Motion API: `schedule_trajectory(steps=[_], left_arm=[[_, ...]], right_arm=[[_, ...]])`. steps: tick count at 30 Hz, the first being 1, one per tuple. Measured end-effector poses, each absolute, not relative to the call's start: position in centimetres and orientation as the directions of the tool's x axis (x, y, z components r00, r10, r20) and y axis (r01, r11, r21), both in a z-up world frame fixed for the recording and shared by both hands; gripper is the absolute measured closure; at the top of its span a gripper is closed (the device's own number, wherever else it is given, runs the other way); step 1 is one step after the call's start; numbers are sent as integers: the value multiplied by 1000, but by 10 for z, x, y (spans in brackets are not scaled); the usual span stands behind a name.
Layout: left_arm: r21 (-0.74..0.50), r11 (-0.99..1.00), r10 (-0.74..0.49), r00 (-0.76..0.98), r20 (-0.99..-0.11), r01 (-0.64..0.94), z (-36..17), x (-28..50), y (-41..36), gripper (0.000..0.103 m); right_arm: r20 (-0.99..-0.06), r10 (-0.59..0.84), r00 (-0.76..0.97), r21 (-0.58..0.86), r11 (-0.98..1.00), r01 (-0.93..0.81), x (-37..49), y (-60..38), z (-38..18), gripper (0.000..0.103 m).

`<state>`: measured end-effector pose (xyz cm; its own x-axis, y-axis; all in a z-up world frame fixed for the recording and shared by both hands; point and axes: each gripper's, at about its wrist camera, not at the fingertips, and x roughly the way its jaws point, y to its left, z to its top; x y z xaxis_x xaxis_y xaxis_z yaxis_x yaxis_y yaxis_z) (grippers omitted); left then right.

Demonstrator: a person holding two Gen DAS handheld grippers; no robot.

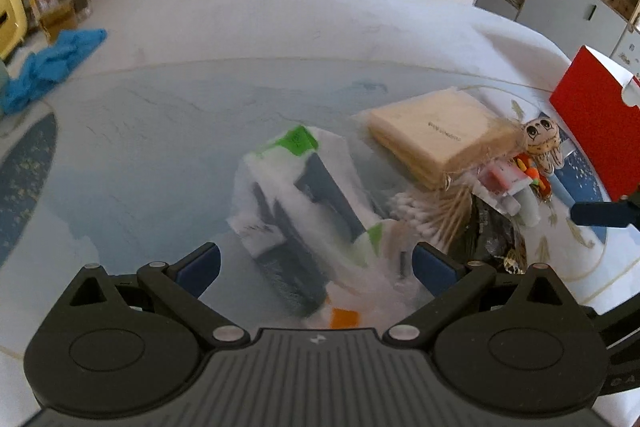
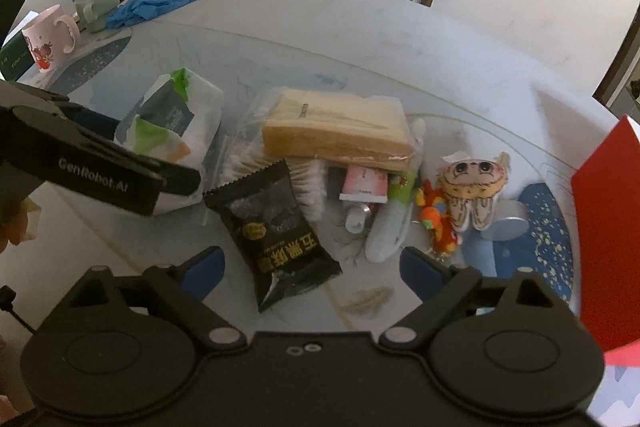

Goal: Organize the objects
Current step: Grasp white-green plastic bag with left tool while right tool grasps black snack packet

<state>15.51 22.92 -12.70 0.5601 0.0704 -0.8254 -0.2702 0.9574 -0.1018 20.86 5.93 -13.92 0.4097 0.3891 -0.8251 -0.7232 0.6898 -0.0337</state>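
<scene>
Plainly, the risk is a snag, since the white-and-green pack (image 1: 308,203) leans against the cotton swabs (image 1: 420,215) mid-table, so the spread left gripper (image 1: 316,263) straddling it could drag them along, while the spread, empty right gripper (image 2: 312,267) hovers over the black snack packet (image 2: 276,227) just beside.

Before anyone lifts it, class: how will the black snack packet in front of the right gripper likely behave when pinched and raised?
The black packet looks like thin crinkled film, so it will probably flex and sag rather than stay stiff. It seems puffed and small, so likely light. Its glossy surface may slip between the pads, which now stand open.
</scene>
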Motion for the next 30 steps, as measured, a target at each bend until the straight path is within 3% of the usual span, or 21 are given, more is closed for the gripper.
schedule_trajectory(steps=[10, 15, 20, 24, 30], left_arm=[[-144, 954, 30, 562, -827, -262, -135, 156, 238, 2], [-143, 956, 30, 575, -818, -254, -132, 149, 237, 23], [-148, 955, 29, 577, -816, -258, -129, 144, 237, 41], [-155, 952, 28, 576, -817, -266, -128, 139, 238, 51], [-151, 951, 33, 576, -817, -269, -124, 130, 235, 62]], right_arm=[[-844, 372, 386, -55, 656, -753, 210, 73, -148, 26], [-850, 385, 358, -28, 647, -762, 211, 77, -147, 46], [-846, 398, 354, -24, 635, -772, 205, 77, -144, 56], [-841, 404, 359, -18, 643, -766, 200, 73, -140, 62], [-834, 412, 367, 14, 682, -732, 194, 57, -127, 63]])
